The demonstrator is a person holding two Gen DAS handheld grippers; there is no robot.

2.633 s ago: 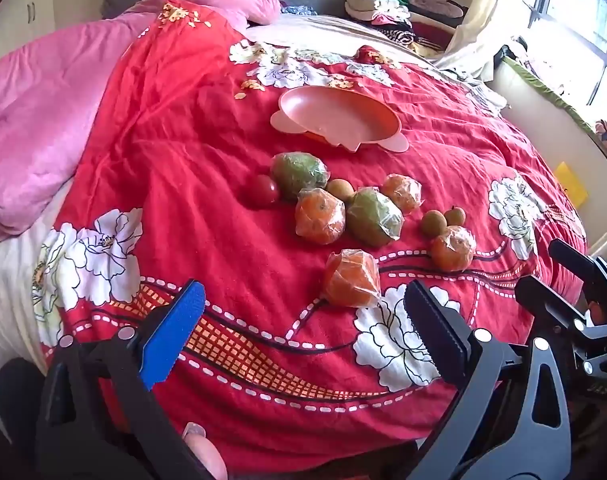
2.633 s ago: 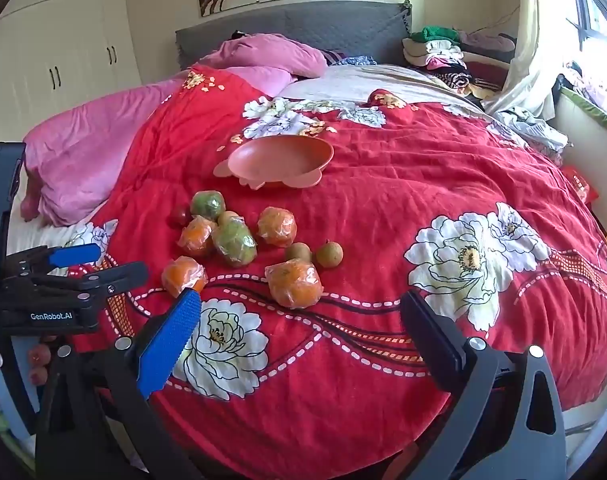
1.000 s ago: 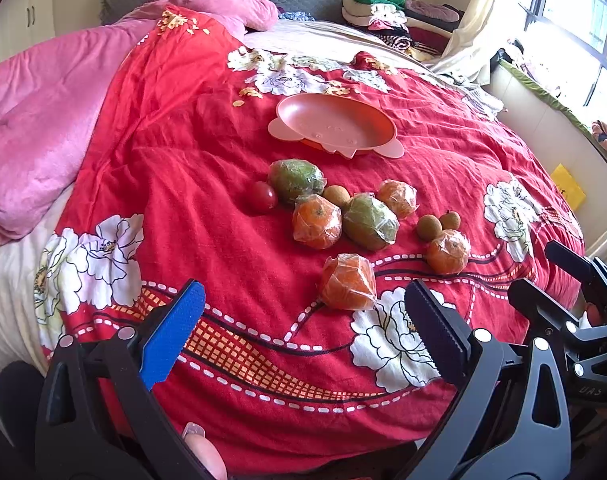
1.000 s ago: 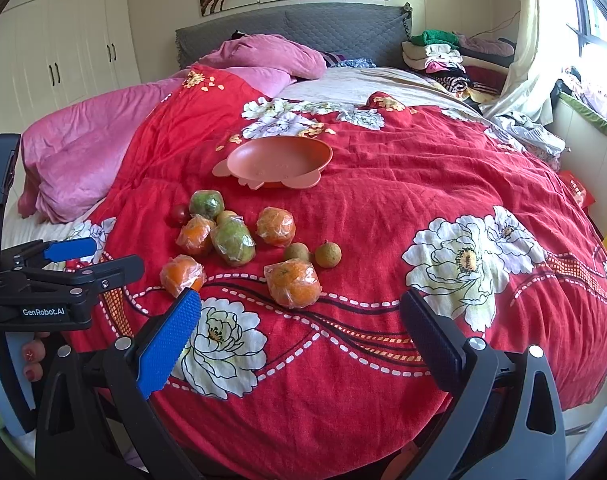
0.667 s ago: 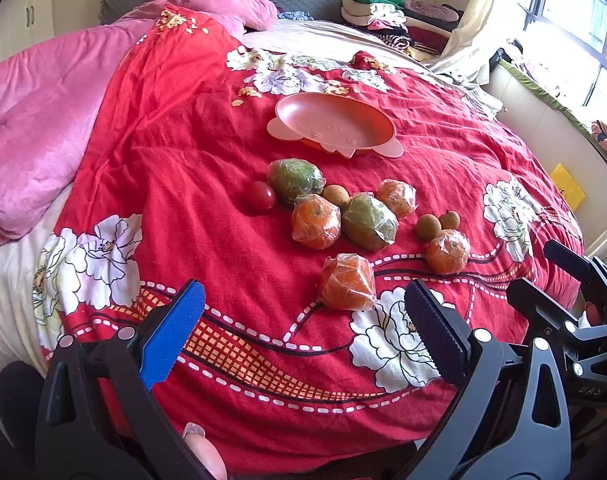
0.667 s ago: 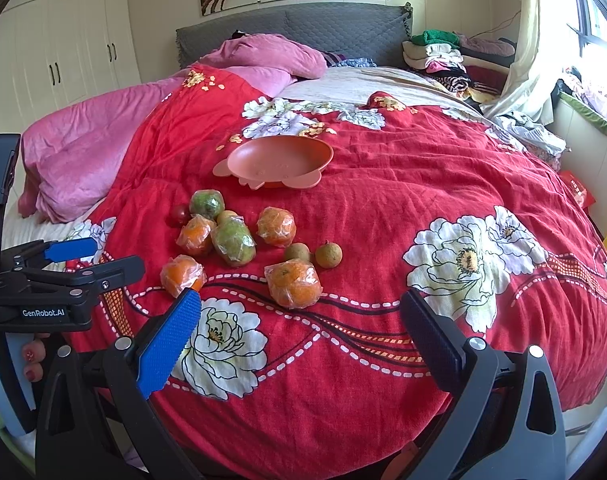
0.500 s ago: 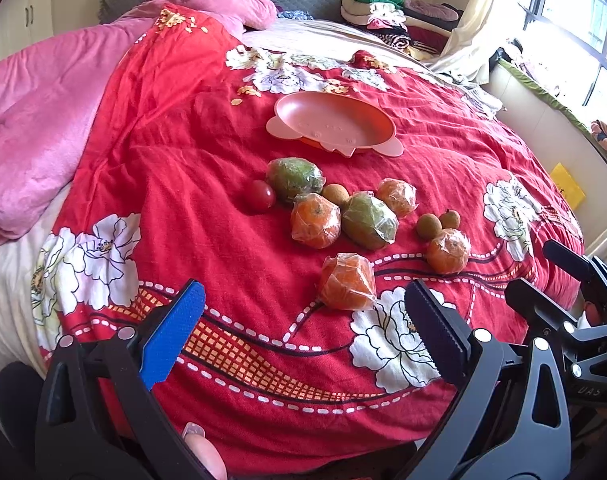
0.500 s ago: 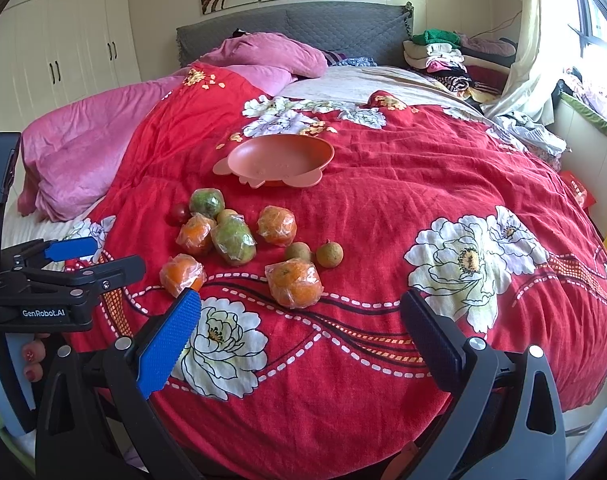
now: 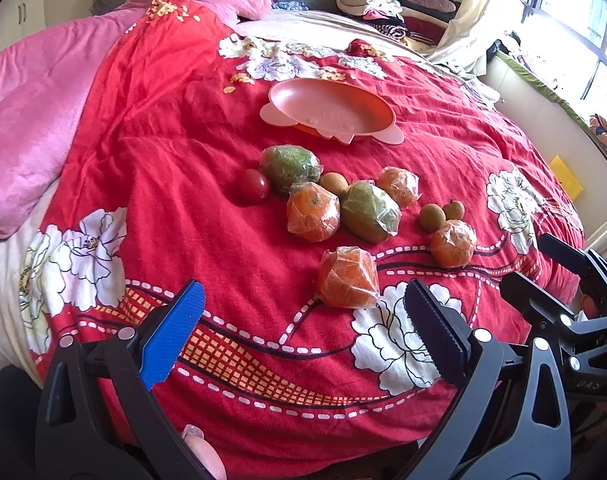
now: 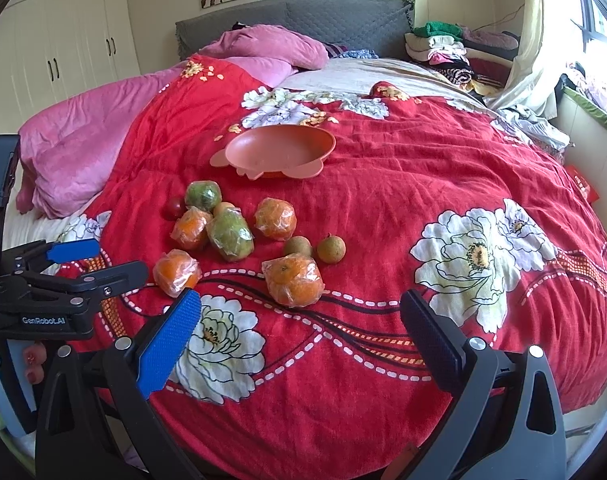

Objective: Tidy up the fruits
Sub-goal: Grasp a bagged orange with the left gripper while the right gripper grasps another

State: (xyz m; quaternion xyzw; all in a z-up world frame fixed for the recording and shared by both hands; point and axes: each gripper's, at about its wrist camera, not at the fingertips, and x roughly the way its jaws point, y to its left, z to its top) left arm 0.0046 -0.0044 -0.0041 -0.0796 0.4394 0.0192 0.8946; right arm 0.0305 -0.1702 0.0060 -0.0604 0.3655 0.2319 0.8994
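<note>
Several fruits lie on the red floral bedspread [image 9: 163, 152]: wrapped oranges [image 9: 348, 277] [image 10: 293, 279], wrapped green fruits [image 9: 369, 212] [image 10: 230, 234], a small red fruit [image 9: 252, 186] and small brown fruits [image 9: 430, 218] [image 10: 331, 249]. A pink plate [image 9: 331, 109] [image 10: 279, 149] sits empty beyond them. My left gripper [image 9: 303, 332] is open, just short of the nearest orange; it also shows in the right wrist view [image 10: 91, 260]. My right gripper [image 10: 303, 332] is open, near the bed's front edge; it also shows in the left wrist view [image 9: 543, 264].
A pink blanket [image 10: 83, 144] and pillow [image 10: 271, 50] lie at the left and back. Folded clothes [image 10: 443, 50] are stacked at the back right. A grey headboard [image 10: 343, 16] and white wardrobe [image 10: 55, 52] stand behind. A window is at the right.
Both views have shifted very slightly; the fruits and the plate have not moved. Both grippers stay open.
</note>
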